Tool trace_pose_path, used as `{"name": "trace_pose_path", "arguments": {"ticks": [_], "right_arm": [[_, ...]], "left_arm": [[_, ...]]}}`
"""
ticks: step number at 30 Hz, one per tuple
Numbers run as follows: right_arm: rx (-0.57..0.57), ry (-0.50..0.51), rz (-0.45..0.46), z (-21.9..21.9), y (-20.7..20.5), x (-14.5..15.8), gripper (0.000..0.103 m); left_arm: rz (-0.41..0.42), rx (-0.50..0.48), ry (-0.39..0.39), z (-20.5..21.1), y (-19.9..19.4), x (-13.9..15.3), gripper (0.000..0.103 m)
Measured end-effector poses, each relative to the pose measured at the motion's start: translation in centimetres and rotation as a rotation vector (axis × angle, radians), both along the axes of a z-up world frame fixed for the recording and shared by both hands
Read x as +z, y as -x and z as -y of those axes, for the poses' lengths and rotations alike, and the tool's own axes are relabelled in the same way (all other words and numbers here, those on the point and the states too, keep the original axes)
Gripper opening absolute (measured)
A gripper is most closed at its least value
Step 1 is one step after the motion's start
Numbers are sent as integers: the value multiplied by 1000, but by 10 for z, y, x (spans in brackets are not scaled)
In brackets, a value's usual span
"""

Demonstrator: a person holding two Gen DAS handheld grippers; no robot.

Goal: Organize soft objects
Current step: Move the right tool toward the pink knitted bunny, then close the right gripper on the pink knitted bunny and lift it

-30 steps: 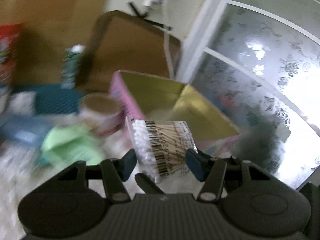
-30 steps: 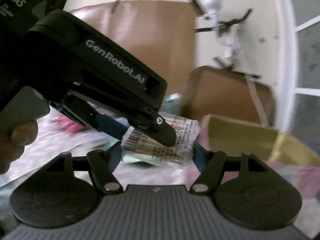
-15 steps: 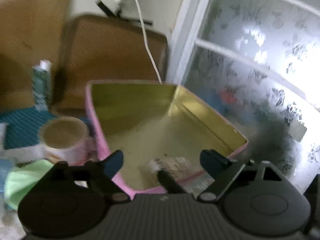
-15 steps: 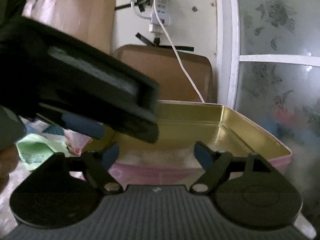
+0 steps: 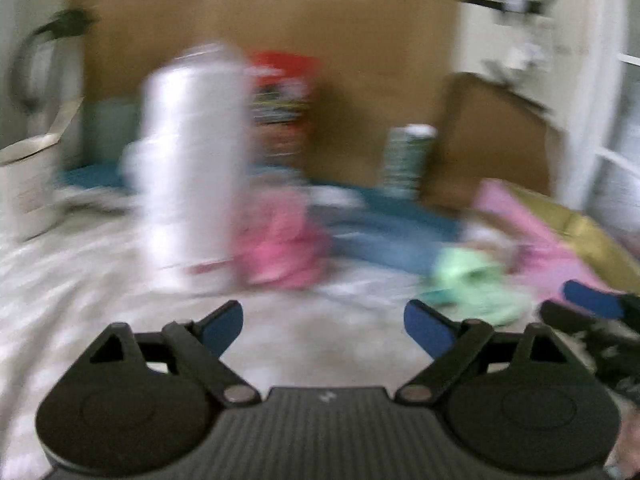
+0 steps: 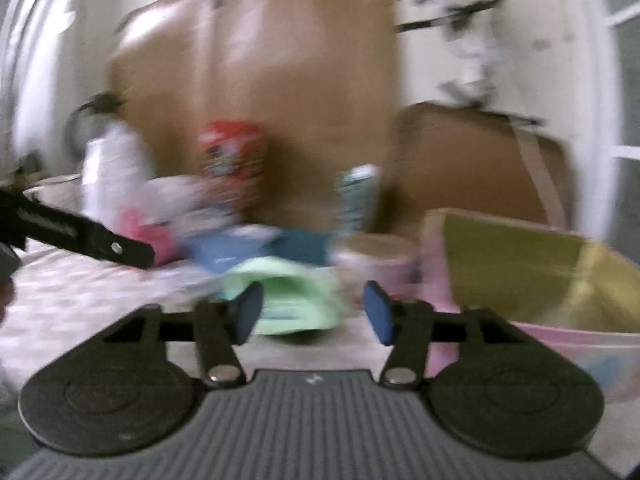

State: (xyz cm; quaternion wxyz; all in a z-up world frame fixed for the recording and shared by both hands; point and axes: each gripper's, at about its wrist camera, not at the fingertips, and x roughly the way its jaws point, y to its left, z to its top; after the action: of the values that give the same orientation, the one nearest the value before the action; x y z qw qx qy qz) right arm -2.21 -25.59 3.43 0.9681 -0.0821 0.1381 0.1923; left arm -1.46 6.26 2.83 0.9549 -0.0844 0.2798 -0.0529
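Both views are motion-blurred. My left gripper (image 5: 323, 320) is open and empty above the pale tabletop. My right gripper (image 6: 312, 314) is open and empty, with a light green soft item (image 6: 296, 292) just beyond its fingertips; it also shows in the left wrist view (image 5: 472, 280). A pink soft item (image 5: 280, 240) lies beside a tall white roll stack (image 5: 192, 152). The pink tin with a gold inside (image 6: 532, 272) stands at the right, also in the left wrist view (image 5: 560, 240). The right gripper's tip (image 5: 592, 308) shows at the left view's right edge.
A blue cloth (image 5: 392, 240) and a teal mat (image 5: 400, 208) lie behind the soft items. A red printed pack (image 6: 232, 160), a patterned tube (image 6: 356, 196) and a pink tape roll (image 6: 376, 256) stand near the brown cardboard backdrop (image 6: 300, 80). A white box (image 5: 28, 184) is at the left.
One second ago both grippers held the cotton swab packet over the tin. It was let go into the tin; both grippers opened and swung left, away from the tin, toward the soft items.
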Motion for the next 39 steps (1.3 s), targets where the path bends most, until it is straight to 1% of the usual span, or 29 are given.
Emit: {"name": "trace_pose_path", "arguments": {"ticks": [1,3,4,6,9,12,15,17,18,19,23,24,27,30,34,39], "right_arm": [[39,2,-20,-12,-3,1,48],[105,18,-29,-39,-9,3,48],[133,30,-27,-51,-14,5,48],[178,48,-31,-78,-28,9,48],[233,44,-90,-111,-57,12,49],[257,21,-139,-136,-78,12,49],[291,-20,-165,-151,-91,17,49],[300,22,-172,-165,-97,16,47],[303,56,-183,-170,-97,14,24],[316,74,-199,-174,-97,12,9],[331,64,-185,-160,-82,10,9],[336,47,-185,-153,-76,12,9],[364,-2,-189,-125,-56,15,9],[356,-25,-204,-93,-35,10,9],[311,-80,-249,-46,-12,-4,9],[205,-120,-274,1,13,-23,9]], "left_arm": [[1,35,-4,-11,1,-3,91],[5,105,-6,-31,1,-9,91],[8,128,10,-40,1,-11,91],[15,143,103,-56,3,-13,91],[32,149,158,-67,4,-14,91],[39,134,160,-66,5,-15,91],[59,123,139,-58,9,-15,91],[69,116,123,-55,15,-14,92],[73,112,119,-54,16,-14,92],[77,111,117,-53,16,-14,92],[79,98,122,-53,16,-13,93],[84,101,125,-53,18,-12,93],[87,93,152,-58,18,-13,96],[63,95,183,-63,16,-14,96],[29,82,219,-67,12,-16,96],[-31,53,269,-69,6,-19,96]]}}
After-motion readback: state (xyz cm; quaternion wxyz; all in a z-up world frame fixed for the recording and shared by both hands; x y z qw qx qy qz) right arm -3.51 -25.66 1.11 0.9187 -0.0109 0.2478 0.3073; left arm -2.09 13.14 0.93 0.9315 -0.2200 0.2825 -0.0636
